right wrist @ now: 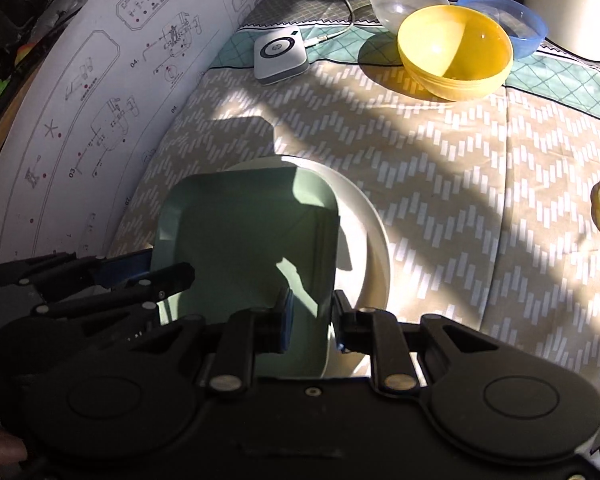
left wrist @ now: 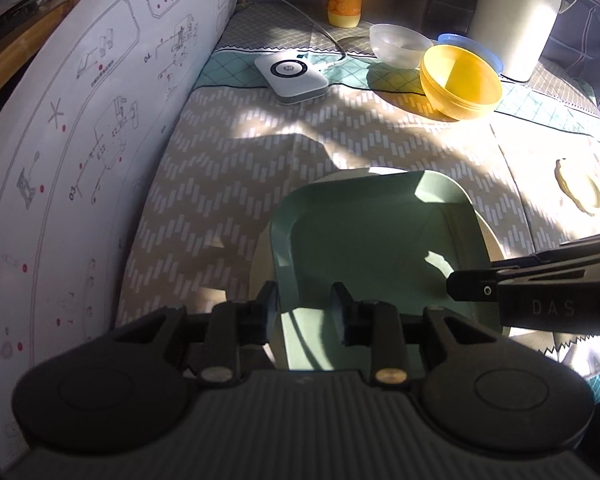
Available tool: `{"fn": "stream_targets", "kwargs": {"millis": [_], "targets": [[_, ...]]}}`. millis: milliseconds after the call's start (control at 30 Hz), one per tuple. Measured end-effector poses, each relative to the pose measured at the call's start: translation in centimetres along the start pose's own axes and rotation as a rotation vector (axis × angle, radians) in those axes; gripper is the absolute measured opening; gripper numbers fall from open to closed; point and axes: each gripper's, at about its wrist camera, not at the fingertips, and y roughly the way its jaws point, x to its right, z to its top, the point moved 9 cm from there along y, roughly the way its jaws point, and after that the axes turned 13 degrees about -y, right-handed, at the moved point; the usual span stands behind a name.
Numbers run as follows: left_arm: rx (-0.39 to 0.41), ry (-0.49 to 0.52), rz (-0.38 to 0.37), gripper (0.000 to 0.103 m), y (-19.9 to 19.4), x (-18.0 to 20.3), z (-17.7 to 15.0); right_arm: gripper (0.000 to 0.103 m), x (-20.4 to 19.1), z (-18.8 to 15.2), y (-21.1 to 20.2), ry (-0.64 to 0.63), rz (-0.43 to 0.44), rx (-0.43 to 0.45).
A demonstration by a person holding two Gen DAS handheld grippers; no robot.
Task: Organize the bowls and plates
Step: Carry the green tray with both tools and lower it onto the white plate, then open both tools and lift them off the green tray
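My left gripper straddles the near-left rim of the green square plate, fingers parted, not pinching. My right gripper likewise brackets its right rim, unclenched. The plate sits on a white round plate. At one o'clock: yellow bowl, clear bowl, blue bowl.

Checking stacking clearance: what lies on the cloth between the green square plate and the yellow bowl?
Nothing: only bare patterned cloth separates the green square plate from the yellow bowl, clearest in the right wrist view.
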Motion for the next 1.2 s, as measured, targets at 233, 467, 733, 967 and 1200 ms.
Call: {"fn": "stream_targets", "kwargs": {"millis": [233,467,733,967,1200], "targets": [[-0.030,-0.008,-0.018,0.028,1.2,0.1,-0.2,0.020,0.3,0.2,1.1,0.005,-0.017,-0.022],[-0.027,-0.004,-0.038,0.037,1.3,0.9,-0.1,0.028,1.5,0.1,0.9,0.003,-0.039,-0.027],[0.082,-0.021,-0.025,0.090,-1.7,0.7,1.6,0.091,2.7,0.9,-2.8,0.019,-0.050,0.087],[0.103,-0.008,-0.013,0.102,-2.2,1.4,1.9,0.100,4.3,0.5,-4.7,0.054,-0.075,0.125],[0.100,0.017,-0.025,0.103,-2.4,3.1,1.8,0.100,6.0,-0.6,-5.2,0.089,-0.090,0.143]]}}
